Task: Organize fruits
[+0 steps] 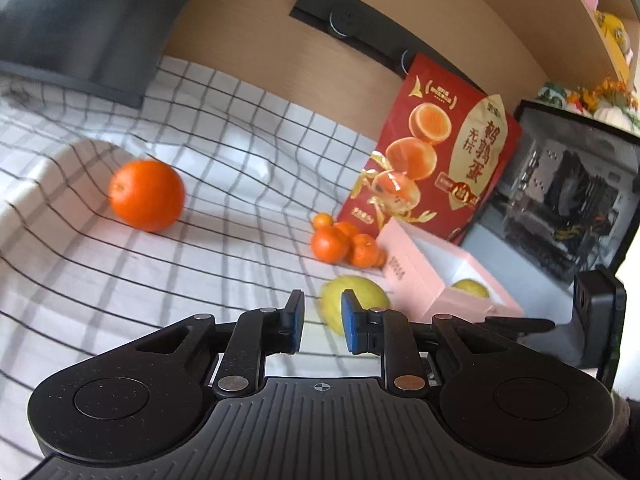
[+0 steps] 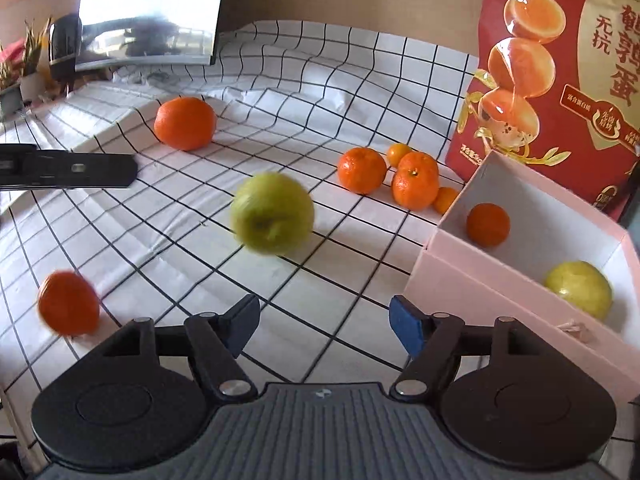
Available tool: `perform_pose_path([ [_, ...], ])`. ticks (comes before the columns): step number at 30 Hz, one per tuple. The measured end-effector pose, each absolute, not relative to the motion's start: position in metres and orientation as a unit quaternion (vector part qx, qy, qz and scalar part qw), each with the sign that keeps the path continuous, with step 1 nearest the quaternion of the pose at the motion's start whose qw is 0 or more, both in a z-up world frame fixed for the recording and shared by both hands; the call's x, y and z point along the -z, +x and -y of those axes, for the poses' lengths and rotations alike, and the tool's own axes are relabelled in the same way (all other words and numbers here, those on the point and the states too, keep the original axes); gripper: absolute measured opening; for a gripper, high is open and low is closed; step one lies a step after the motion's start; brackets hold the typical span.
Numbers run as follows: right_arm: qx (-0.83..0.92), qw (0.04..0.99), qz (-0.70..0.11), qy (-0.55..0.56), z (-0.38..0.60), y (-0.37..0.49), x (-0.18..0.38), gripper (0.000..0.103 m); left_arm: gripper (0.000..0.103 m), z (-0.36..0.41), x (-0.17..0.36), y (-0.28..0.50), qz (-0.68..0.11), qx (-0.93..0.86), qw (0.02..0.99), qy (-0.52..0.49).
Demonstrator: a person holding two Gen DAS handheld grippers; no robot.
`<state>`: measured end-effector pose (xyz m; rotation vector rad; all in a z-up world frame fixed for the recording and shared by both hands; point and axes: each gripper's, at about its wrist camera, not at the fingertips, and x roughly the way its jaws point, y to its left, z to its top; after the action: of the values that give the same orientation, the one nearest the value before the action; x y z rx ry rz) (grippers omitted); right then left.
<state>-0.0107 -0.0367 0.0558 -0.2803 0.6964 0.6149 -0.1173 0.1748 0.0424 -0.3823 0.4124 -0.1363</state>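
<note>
A pink box (image 2: 472, 276) stands on the checked cloth at the right, holding a small orange (image 2: 488, 225) and a yellow-green fruit (image 2: 579, 289). A loose yellow-green fruit (image 2: 272, 214) lies on the cloth ahead of my right gripper (image 2: 325, 326), which is open and empty. Several small oranges (image 2: 400, 172) cluster by the box. A big orange (image 2: 185, 123) lies far left, another orange (image 2: 68, 303) near left. My left gripper (image 1: 322, 322) is open with a narrow gap and empty, the yellow-green fruit (image 1: 360, 298) just beyond its fingertips. The pink box (image 1: 420, 276) is to its right.
A red egg package (image 2: 560, 64) leans upright behind the box. A monitor (image 2: 152, 12) stands at the back left. An open computer case (image 1: 568, 196) stands right of the box. The left gripper's arm (image 2: 68, 170) reaches in from the left.
</note>
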Motion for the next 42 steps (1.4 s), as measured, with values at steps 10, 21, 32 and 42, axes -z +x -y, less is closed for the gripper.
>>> perform_pose_path([
  [10, -0.421, 0.839, -0.342, -0.041, 0.026, -0.036, -0.072, 0.073, 0.023, -0.209, -0.038, -0.129, -0.186, 0.002, 0.953, -0.241],
  [21, -0.510, 0.774, -0.372, -0.050, -0.037, -0.059, -0.066, 0.073, 0.023, -0.212, -0.021, -0.124, -0.230, -0.010, 0.941, -0.247],
  [32, -0.551, 0.742, -0.371, -0.093, -0.061, -0.082, -0.063, 0.042, 0.023, -0.210, -0.022, -0.125, -0.226, 0.001, 0.943, -0.244],
  [42, -0.355, 0.866, -0.330, -0.125, -0.004, -0.036, -0.075, 0.042, 0.023, -0.205, -0.025, -0.123, -0.219, 0.003, 0.945, -0.243],
])
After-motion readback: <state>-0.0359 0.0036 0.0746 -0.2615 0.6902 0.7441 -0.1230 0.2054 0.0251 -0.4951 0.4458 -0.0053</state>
